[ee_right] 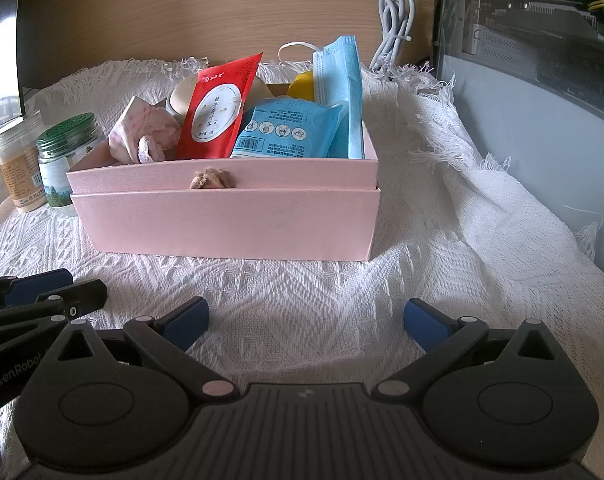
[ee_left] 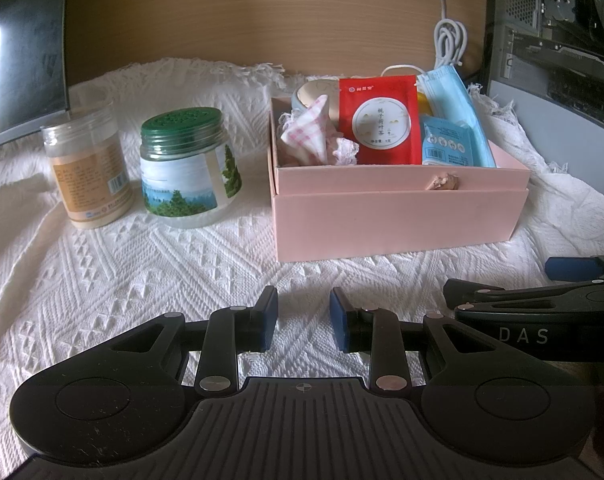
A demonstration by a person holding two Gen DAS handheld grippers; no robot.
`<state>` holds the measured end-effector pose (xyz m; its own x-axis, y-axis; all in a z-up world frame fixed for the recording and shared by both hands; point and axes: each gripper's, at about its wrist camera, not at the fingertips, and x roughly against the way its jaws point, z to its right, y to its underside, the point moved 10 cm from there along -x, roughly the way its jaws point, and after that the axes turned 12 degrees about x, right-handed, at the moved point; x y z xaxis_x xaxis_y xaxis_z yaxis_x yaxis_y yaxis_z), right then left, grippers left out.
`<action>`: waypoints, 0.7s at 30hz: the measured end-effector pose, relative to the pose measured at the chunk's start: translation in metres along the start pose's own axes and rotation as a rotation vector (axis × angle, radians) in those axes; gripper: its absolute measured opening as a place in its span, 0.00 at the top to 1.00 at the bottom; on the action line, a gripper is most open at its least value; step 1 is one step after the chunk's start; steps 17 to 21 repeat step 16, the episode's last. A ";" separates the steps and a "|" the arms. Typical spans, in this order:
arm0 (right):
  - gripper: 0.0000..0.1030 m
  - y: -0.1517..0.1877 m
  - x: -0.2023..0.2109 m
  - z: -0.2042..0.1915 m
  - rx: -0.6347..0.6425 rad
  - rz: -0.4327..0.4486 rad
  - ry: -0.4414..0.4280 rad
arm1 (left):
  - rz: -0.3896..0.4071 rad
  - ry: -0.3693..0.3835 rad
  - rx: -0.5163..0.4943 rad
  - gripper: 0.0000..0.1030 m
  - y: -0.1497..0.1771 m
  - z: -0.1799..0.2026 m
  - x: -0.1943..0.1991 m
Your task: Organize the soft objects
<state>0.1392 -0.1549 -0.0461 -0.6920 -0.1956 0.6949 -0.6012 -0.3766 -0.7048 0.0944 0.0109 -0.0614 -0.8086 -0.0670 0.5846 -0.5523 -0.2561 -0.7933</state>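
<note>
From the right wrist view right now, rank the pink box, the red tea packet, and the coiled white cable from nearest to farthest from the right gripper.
1. Pink box: straight ahead of the right gripper, front wall closest.
2. Red tea packet: standing inside the box, left of centre.
3. Coiled white cable: behind the box, against the wooden back panel, to the right.

Place: I read this as a home desk corner, not a lab or shop.
Surface: I'm working over a white woven cloth (ee_left: 102, 264) with a fringed edge.
Backing: a wood-grain panel (ee_left: 242, 12) stands behind it.
Electronics: a monitor (ee_left: 22, 40) at left, an open PC case (ee_right: 541, 40) at right, a coiled white cable (ee_right: 395, 20) between.
Household goods: two jars (ee_left: 190, 172) and a pink box (ee_right: 226, 216) of small packets.
</note>
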 end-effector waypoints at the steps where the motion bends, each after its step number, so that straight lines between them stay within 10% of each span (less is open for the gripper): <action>1: 0.00 0.000 0.000 0.000 0.000 0.000 0.000 | 0.000 0.000 0.000 0.69 0.000 0.000 0.000; 21: 0.00 0.000 0.000 0.000 -0.001 0.000 0.000 | 0.002 -0.004 0.000 0.69 0.000 0.002 0.000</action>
